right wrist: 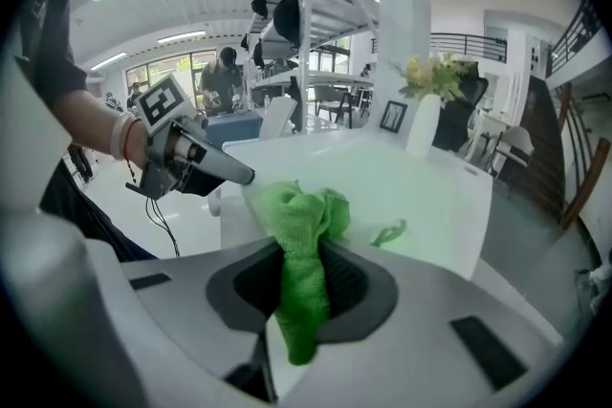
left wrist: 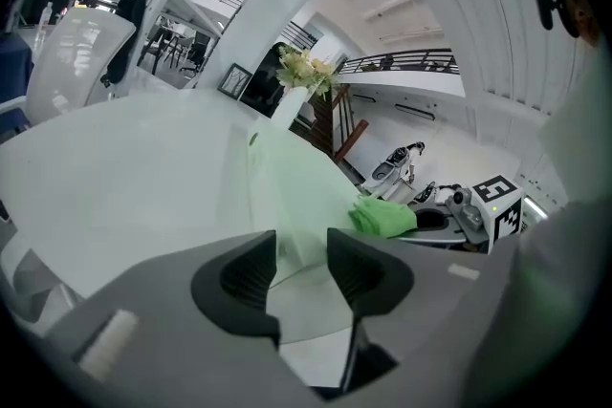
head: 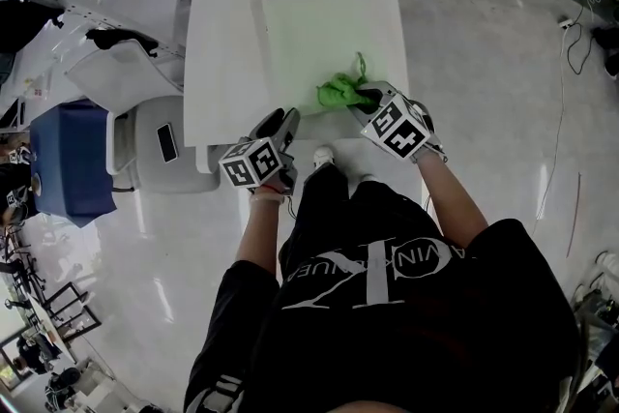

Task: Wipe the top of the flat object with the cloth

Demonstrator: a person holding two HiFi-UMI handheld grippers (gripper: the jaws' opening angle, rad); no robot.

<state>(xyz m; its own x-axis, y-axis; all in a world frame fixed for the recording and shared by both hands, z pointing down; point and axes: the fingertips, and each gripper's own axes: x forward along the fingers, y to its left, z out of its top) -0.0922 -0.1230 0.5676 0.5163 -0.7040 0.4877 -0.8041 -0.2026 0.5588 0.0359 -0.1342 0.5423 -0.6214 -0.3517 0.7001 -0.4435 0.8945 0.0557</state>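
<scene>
The right hand-held gripper [head: 366, 99] has its jaws closed on a bunched green cloth [head: 340, 92], which rests on the near right corner of the flat pale green board [head: 319, 24]. The board lies on the white surface [head: 222, 63]. The left hand-held gripper [head: 287, 118] sits at the near edge of the surface, left of the cloth. Its jaws stand partly apart and clamp nothing, with the board's near edge showing in the gap between them.
</scene>
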